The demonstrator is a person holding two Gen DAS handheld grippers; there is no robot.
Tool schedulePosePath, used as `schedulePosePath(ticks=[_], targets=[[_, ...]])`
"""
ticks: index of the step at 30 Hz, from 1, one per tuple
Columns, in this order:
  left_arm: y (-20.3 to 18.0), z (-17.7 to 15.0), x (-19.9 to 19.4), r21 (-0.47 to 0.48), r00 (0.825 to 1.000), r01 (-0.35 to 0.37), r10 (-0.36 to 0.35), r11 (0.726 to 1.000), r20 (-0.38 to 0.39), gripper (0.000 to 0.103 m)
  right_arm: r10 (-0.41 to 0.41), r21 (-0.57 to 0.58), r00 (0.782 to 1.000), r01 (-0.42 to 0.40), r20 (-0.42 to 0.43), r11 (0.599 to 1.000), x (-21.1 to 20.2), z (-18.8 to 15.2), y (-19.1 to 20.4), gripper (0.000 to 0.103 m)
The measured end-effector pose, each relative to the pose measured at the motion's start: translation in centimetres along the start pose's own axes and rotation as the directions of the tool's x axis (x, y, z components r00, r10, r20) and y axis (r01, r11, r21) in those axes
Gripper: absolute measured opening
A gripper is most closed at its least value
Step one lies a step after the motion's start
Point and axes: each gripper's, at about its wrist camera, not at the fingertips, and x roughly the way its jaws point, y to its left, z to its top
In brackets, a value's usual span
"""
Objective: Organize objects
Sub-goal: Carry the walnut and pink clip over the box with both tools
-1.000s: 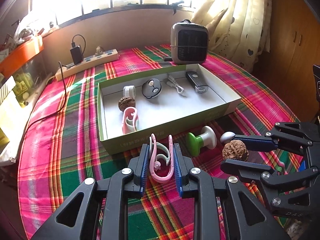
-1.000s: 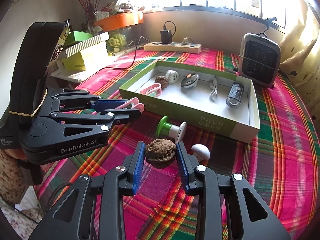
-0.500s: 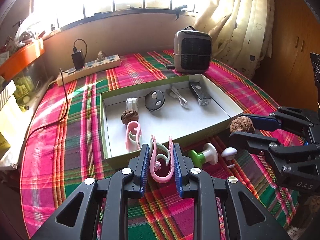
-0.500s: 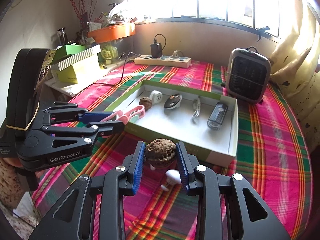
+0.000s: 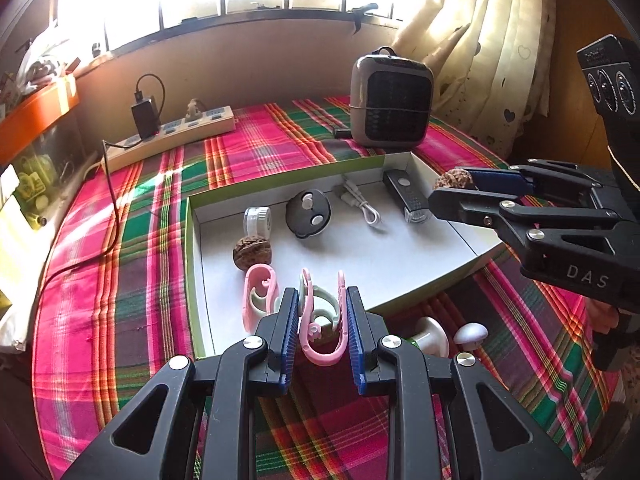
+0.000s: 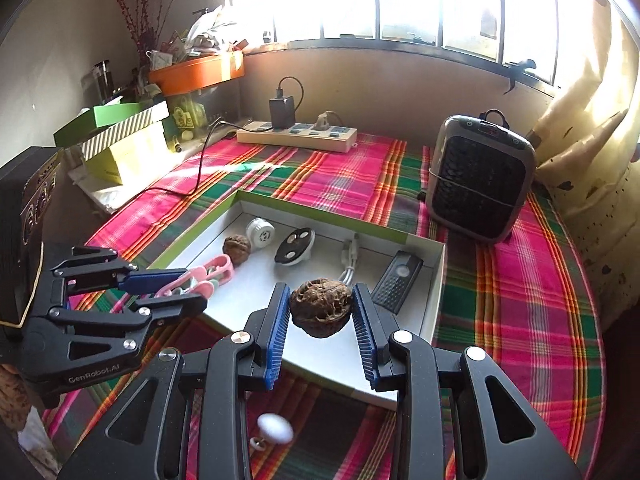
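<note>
Only right wrist: white knob (image 6: 275,428) | left jaws clamp pink clip (image 5: 322,322) | right jaws clamp walnut (image 6: 321,307)

Left tongs (image 5: 323,322): clamped on pink clip (image 5: 322,332) over box (image 5: 192,280) near edge. Right tongs (image 5: 450,190): gripping walnut (image 5: 454,179) above box's far right corner.
</note>
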Motion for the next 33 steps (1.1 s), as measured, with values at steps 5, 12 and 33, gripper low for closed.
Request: schedulePosePath(ticks=[5, 12, 33], targets=[[-0.1, 0.7, 0.7, 0.0, 1.0, 0.003, -0.003, 1.0, -0.002, 0.021, -0.002, -0.009, 1.0, 0.001, -0.028, 1.0, 2.1, 0.9, -0.8, 0.033], [-0.2, 1.4, 2.0, -0.001, 1.0, 0.006, -0.006, 1.0, -0.016, 0.021, 0.001, 0.002, 0.998, -0.001, -0.063, 1.0, 4.7, 2.2, -2.3, 0.033], [0.6, 1.8, 5.0, -0.018, 0.998, 0.003, -0.005, 1.0, -0.061, 0.021, 0.011, -0.05, 0.991, -0.018, -0.135, 0.999, 9.6, 3.7, -2.3, 0.033]])
